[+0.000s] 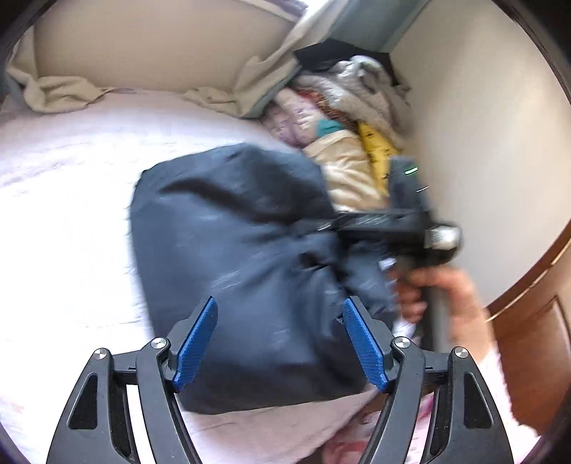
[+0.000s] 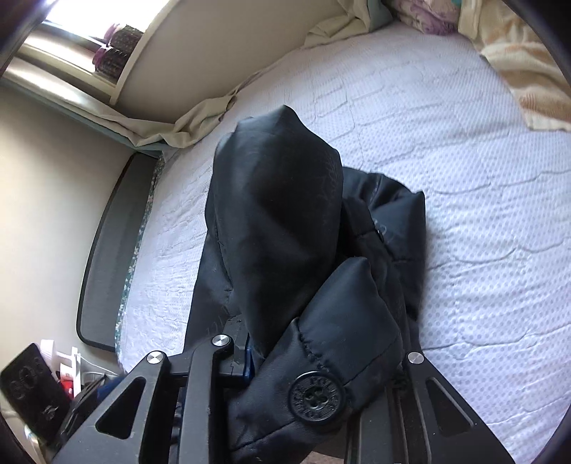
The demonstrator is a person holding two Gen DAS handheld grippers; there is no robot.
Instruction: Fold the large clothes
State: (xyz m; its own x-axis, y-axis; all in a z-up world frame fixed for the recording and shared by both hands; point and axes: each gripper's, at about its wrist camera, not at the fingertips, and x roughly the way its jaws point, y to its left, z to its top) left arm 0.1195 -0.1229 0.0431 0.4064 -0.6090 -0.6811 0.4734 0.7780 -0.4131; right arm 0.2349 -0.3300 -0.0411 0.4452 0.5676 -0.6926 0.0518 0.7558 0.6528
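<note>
Garment: dark navy padded jacket [image 1: 242, 257] bunched on the white quilted bed [image 2: 464, 214].
Right gripper [image 2: 321, 360]: pinching a buttoned fold.
Left gripper [image 1: 282, 342]: fingers spread, empty.
Advice: seize the opposite edge, stretch flat before folding.

A bed with a pale quilted cover [image 2: 446, 171] fills the room, daylit from a window [image 2: 76, 16] beyond its far edge. Beige walls [image 1: 474, 117] surround it; a wooden door [image 1: 531, 339] stands beside it, and heaped bedding [image 1: 342, 107] crowds its corner.

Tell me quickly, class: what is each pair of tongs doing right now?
Left tongs: open, empty, above the dark padded jacket.
Right tongs: closed on the jacket's buttoned edge.
</note>
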